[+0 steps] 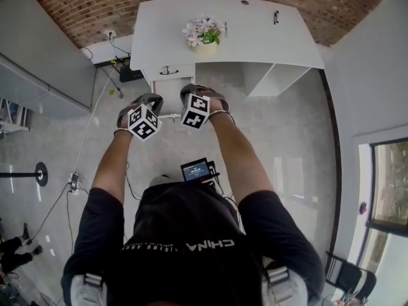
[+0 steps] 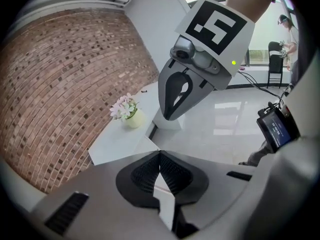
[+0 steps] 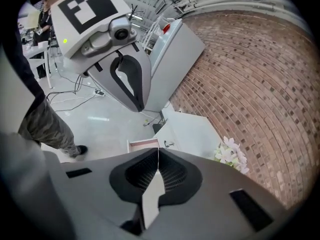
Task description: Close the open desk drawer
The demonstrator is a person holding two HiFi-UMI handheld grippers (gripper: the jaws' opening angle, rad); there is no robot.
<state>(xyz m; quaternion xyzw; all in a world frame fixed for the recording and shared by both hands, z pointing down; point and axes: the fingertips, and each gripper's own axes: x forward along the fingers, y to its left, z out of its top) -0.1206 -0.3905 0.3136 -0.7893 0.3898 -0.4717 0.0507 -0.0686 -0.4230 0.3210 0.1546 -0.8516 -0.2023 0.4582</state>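
Before the white bench (image 1: 255, 37), the left claw (image 2: 160, 156) and right claw (image 3: 158, 154) are both pressed together and empty. The open drawer (image 3: 144, 144) juts out below the benchtop. It is best pushed squarely on its front, straight in.

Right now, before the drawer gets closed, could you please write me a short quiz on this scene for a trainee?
1. True or false: the tongs of the left gripper and of the right gripper are both shut, with nothing between them.
2. What stands on the white desk?
A) a laptop
B) a pot of flowers
C) a mug
3. Fill in: in the right gripper view, the desk drawer stands ____ (open or closed).

Key: 1 true; 2 B; 3 open.
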